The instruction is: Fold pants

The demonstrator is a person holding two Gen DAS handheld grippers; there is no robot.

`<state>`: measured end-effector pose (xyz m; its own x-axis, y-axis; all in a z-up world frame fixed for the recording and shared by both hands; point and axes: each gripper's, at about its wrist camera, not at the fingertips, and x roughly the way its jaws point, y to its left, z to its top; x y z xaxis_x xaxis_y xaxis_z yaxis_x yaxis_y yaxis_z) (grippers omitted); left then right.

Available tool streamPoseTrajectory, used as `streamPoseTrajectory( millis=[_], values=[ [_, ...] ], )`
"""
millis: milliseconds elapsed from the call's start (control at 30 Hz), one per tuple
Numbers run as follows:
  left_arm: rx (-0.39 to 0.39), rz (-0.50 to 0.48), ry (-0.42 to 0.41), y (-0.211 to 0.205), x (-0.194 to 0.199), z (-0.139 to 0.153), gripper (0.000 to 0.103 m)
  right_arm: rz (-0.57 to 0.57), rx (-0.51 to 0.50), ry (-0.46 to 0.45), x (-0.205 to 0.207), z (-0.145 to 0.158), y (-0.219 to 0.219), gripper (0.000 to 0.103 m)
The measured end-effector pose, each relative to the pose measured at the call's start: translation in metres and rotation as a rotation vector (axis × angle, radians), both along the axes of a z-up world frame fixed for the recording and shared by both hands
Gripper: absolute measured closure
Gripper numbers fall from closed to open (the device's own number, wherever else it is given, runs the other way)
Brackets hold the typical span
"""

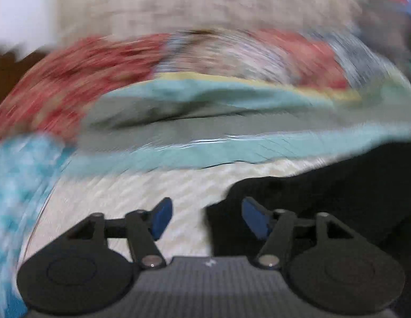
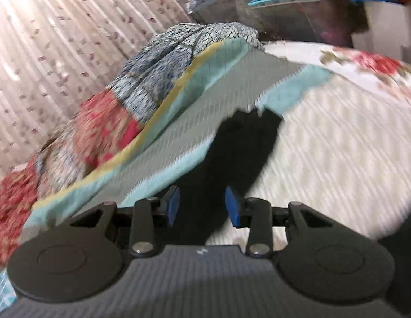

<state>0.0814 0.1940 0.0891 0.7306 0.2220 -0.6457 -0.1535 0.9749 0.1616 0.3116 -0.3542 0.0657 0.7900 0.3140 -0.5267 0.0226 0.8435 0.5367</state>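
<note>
Right wrist view shows the black pants (image 2: 239, 143) lying on the white quilted bed cover (image 2: 337, 145), a dark strip that starts between my right gripper's (image 2: 202, 206) fingers and runs away from me toward a teal and grey blanket (image 2: 179, 116), where its far end meets or tucks under that blanket's edge; I cannot tell which. Its long axis runs roughly along my line of sight, tilting a little to the right. My right fingers (image 2: 173, 206) stand apart on either side of the cloth, not pressing it. In the left wrist view the pants (image 1: 324, 198) fill the lower right as a black mass, its ragged edge reaching toward my left gripper (image 1: 205, 217). Those fingers (image 1: 163, 217) are spread wide over bare bed cover and the cloth edge, holding nothing.

I judge the fold barely begun: the cloth looks bunched and uneven, no clean doubled layer shows, and I cannot make out the waistband or the 2 legs. Straightening and folding are all left. Beyond lie a red and blue patterned heap (image 2: 126, 100), a curtain (image 2: 59, 39), and storage bins (image 2: 284, 8).
</note>
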Motion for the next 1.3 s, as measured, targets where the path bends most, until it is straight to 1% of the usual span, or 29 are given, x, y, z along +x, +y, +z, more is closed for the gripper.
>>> streamPoseTrajectory(
  millis=[67, 100, 133, 167, 200, 233, 300, 367, 400, 433, 467, 500, 533, 567, 600, 633, 667, 733, 800, 867, 933, 1033, 1100, 1200, 1300],
  values=[
    [0.036, -0.077, 0.049, -0.012, 0.042, -0.018, 0.037, -0.021, -0.012, 0.022, 0.052, 0.006, 0.011, 0.061],
    [0.044, -0.107, 0.068, -0.015, 0.059, -0.027, 0.036, -0.038, -0.01, 0.04, 0.069, 0.007, 0.011, 0.059],
    [0.048, -0.132, 0.08, -0.016, 0.071, -0.034, 0.033, -0.049, -0.009, 0.062, 0.092, 0.007, 0.015, 0.057],
    [0.055, -0.158, 0.093, -0.017, 0.083, -0.043, 0.028, -0.056, -0.016, 0.082, 0.111, 0.004, 0.019, 0.05],
    [0.065, -0.176, 0.106, -0.017, 0.089, -0.051, 0.017, -0.071, -0.039, 0.107, 0.132, 0.0, 0.026, 0.044],
    [0.081, -0.189, 0.114, -0.017, 0.095, -0.061, 0.013, -0.092, -0.075, 0.132, 0.149, -0.005, 0.033, 0.042],
    [0.112, -0.195, 0.146, -0.013, 0.097, -0.075, 0.015, -0.122, -0.176, 0.174, 0.175, -0.02, 0.041, 0.039],
    [0.126, -0.202, 0.199, -0.008, 0.103, -0.091, 0.032, -0.172, -0.275, 0.224, 0.193, -0.039, 0.048, 0.037],
    [0.115, -0.214, 0.229, -0.005, 0.104, -0.097, 0.049, -0.188, -0.296, 0.256, 0.203, -0.051, 0.048, 0.037],
    [0.098, -0.228, 0.254, -0.003, 0.102, -0.101, 0.06, -0.191, -0.298, 0.28, 0.211, -0.06, 0.048, 0.037],
    [0.094, -0.243, 0.258, -0.005, 0.102, -0.106, 0.064, -0.196, -0.3, 0.303, 0.216, -0.071, 0.046, 0.037],
    [0.107, -0.26, 0.245, -0.009, 0.101, -0.109, 0.076, -0.202, -0.308, 0.318, 0.22, -0.08, 0.044, 0.039],
    [0.12, -0.28, 0.243, -0.013, 0.099, -0.108, 0.088, -0.2, -0.311, 0.312, 0.217, -0.085, 0.042, 0.045],
    [0.137, -0.285, 0.235, -0.018, 0.096, -0.107, 0.09, -0.199, -0.334, 0.29, 0.214, -0.085, 0.042, 0.078],
    [0.158, -0.275, 0.216, -0.021, 0.092, -0.104, 0.092, -0.195, -0.359, 0.286, 0.209, -0.085, 0.039, 0.095],
    [0.166, -0.262, 0.196, -0.023, 0.093, -0.099, 0.093, -0.19, -0.325, 0.282, 0.202, -0.083, 0.03, 0.095],
    [0.159, -0.241, 0.16, -0.021, 0.089, -0.091, 0.093, -0.207, -0.27, 0.266, 0.192, -0.078, 0.02, 0.095],
    [0.123, -0.192, 0.096, -0.015, 0.079, -0.073, 0.093, -0.245, -0.169, 0.214, 0.169, -0.061, -0.006, 0.096],
    [0.11, -0.152, 0.031, -0.015, 0.063, -0.054, 0.093, -0.273, -0.057, 0.165, 0.141, -0.044, -0.033, 0.096],
    [0.102, -0.127, -0.024, -0.018, 0.04, -0.036, 0.093, -0.281, 0.071, 0.123, 0.106, -0.029, -0.061, 0.096],
    [0.096, -0.113, -0.068, -0.024, 0.013, -0.021, 0.093, -0.279, 0.155, 0.08, 0.067, -0.016, -0.083, 0.096],
    [0.085, -0.105, -0.137, -0.037, -0.038, -0.001, 0.093, -0.26, 0.227, 0.021, 0.004, 0.001, -0.111, 0.096],
    [0.08, -0.105, -0.157, -0.044, -0.068, 0.006, 0.093, -0.251, 0.255, -0.006, -0.043, 0.007, -0.127, 0.096],
    [0.066, -0.109, -0.173, -0.055, -0.117, 0.007, 0.093, -0.259, 0.289, -0.021, -0.114, 0.003, -0.151, 0.096],
    [0.045, -0.112, -0.158, -0.065, -0.159, -0.003, 0.093, -0.293, 0.313, -0.008, -0.175, -0.014, -0.171, 0.096]
  ],
)
